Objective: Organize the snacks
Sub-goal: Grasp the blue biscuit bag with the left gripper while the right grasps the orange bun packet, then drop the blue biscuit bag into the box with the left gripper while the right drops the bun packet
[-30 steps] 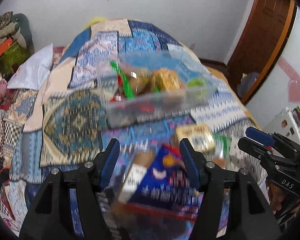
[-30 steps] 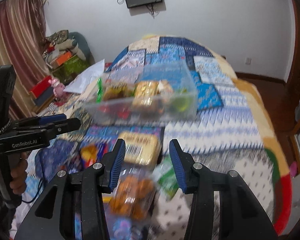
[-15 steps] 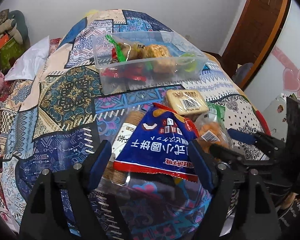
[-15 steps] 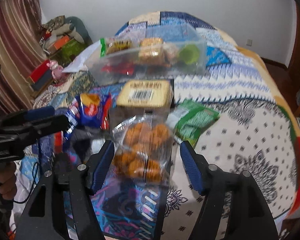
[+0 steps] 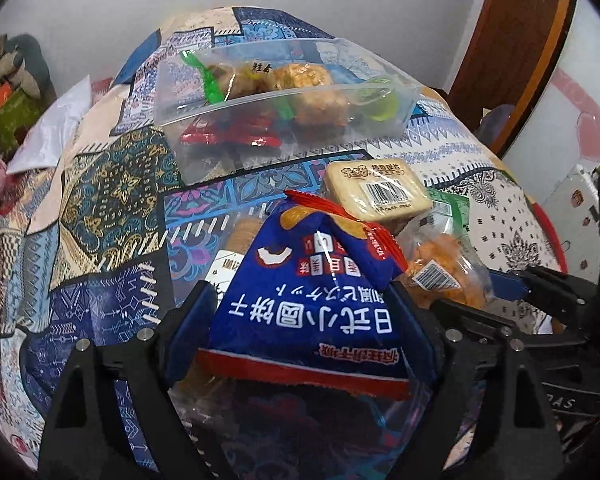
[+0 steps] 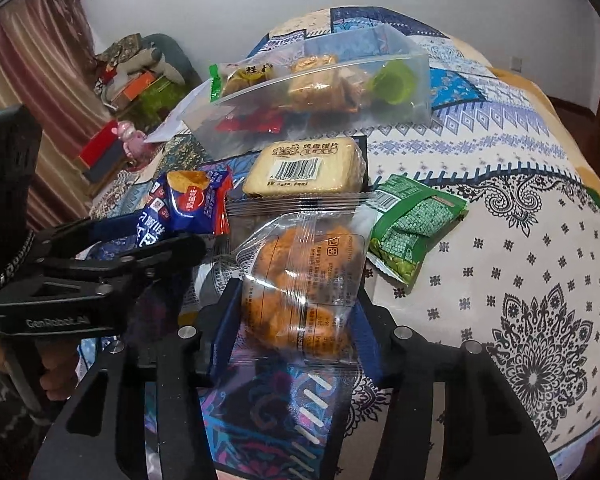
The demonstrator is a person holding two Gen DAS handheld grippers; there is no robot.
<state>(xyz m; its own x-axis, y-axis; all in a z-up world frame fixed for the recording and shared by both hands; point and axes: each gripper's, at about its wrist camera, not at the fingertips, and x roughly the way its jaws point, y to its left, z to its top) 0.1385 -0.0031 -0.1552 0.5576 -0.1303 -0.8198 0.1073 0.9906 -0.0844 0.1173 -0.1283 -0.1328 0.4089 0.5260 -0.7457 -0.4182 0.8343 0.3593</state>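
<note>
A clear plastic bin [image 5: 204, 152] holding several snacks stands on the patterned bedspread; it also shows in the right wrist view [image 6: 416, 92]. My left gripper [image 5: 300, 312] straddles a blue snack bag [image 5: 312, 300], its fingers open on both sides. My right gripper [image 6: 296, 308] straddles a clear bag of orange snacks [image 6: 300, 280], fingers open beside it. A beige biscuit pack [image 6: 304, 172] and a green packet [image 6: 412, 220] lie between these and the bin. A small blue and red packet [image 6: 196, 200] lies to the left.
The bed [image 6: 540, 280] is covered by a patchwork quilt. A white pillow [image 5: 56, 128] lies at the left. A wooden door [image 5: 520, 40] is at the right. Clutter [image 6: 140, 80] sits by the curtain [image 6: 32, 60] beside the bed.
Both grippers have dropped and moved forward onto the snacks. The left now brackets the blue bag, the right brackets the orange snack bag, and the fingers have opened wider.
</note>
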